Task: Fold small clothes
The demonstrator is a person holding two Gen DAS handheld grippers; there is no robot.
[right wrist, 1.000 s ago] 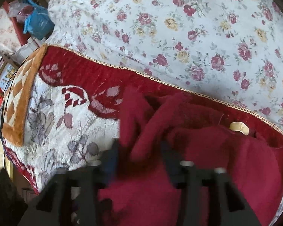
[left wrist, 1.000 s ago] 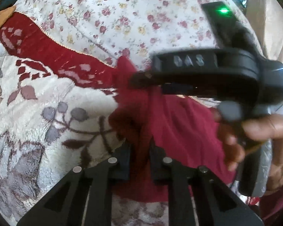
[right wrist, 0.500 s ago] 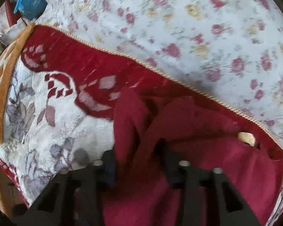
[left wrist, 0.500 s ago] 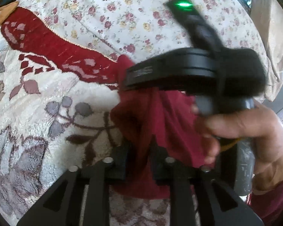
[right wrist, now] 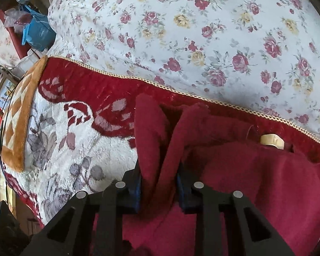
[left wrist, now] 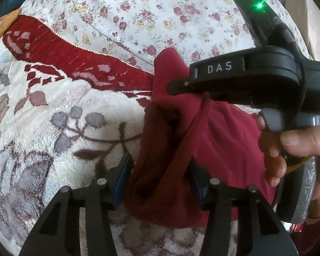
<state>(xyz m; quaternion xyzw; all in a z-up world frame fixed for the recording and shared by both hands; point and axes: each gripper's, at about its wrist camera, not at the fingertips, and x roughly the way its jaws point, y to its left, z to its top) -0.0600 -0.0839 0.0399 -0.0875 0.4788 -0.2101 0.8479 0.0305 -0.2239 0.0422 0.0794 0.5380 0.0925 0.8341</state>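
A small dark red garment (left wrist: 204, 140) lies bunched on a patterned fleece blanket (left wrist: 53, 111). My left gripper (left wrist: 160, 177) has its jaws set wide, with a fold of the garment lying loose between them. My right gripper (right wrist: 160, 183) is shut on a raised fold of the same garment (right wrist: 266, 175). The right gripper's body shows in the left wrist view (left wrist: 256, 79), above the cloth, held by a hand. A tan label (right wrist: 271, 141) shows at the garment's far edge.
A white floral sheet (right wrist: 202, 32) covers the bed beyond the blanket's red border (right wrist: 100, 85). A blue bag (right wrist: 37, 34) and clutter sit off the bed at the far left. The blanket has an orange patterned edge (right wrist: 19, 115).
My left gripper's jaws have spread apart and loosened from the cloth. The right gripper swung left, then back, still holding its fold.
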